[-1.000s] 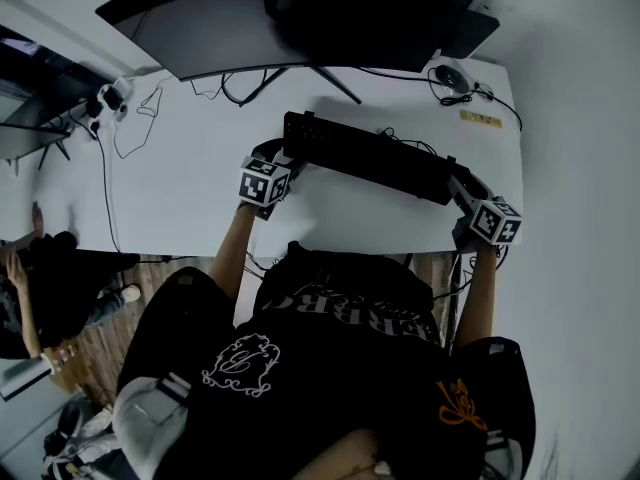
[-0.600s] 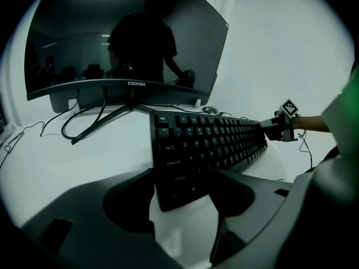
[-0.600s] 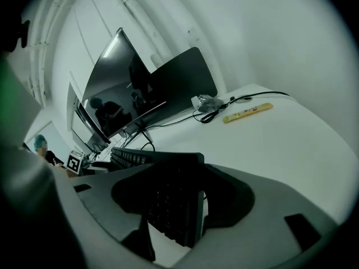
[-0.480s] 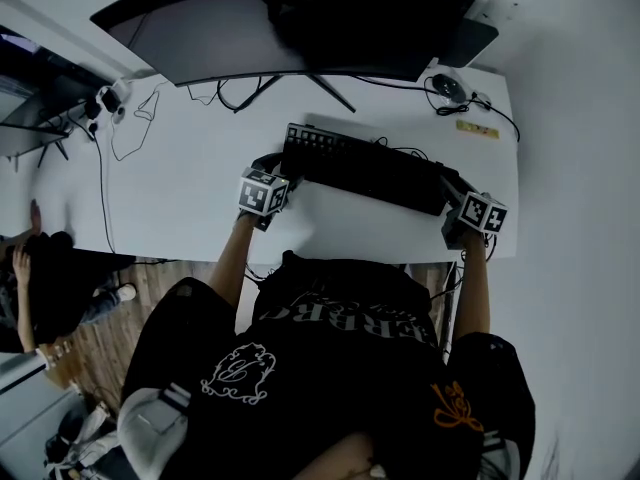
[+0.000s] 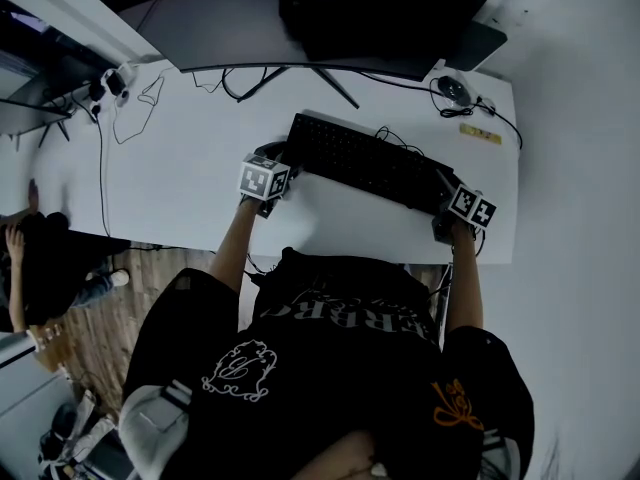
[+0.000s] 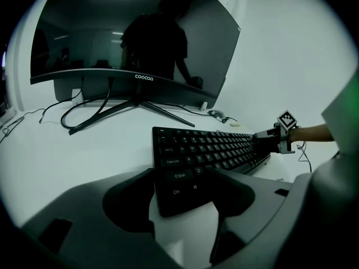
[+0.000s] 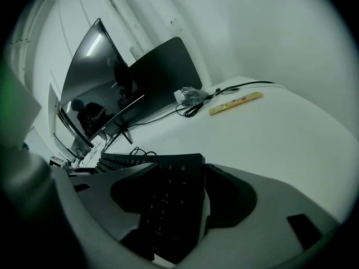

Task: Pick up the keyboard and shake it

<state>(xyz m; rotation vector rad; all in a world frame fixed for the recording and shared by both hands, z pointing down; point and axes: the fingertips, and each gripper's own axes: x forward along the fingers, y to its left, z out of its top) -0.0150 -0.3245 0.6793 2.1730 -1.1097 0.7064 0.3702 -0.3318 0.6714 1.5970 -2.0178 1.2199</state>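
Observation:
A black keyboard [image 5: 365, 160] lies slantwise on the white table [image 5: 190, 168], its keys facing up. My left gripper [image 5: 280, 158] is at its left end, and in the left gripper view the jaws close on the end by the Ctrl and Shift keys [image 6: 182, 178]. My right gripper [image 5: 443, 190] is at the number-pad end [image 7: 168, 195]. Its jaws are opening, with that end still between them and a thin gap showing at the right pad. The right gripper's marker cube [image 6: 286, 119] shows at the keyboard's far end.
A wide curved monitor [image 5: 300, 18] on a splayed stand rises behind the keyboard, with a second dark screen [image 5: 480, 43] to its right. A mouse [image 5: 455, 88] and a yellow strip [image 5: 480, 133] lie far right. Cables [image 5: 110, 128] trail at left. A seated person [image 5: 30, 268] is beyond the table's left edge.
The keyboard has come down from a tilted, lifted pose and now lies flatter and nearer the monitor. Both grippers moved with it, the right one inward.

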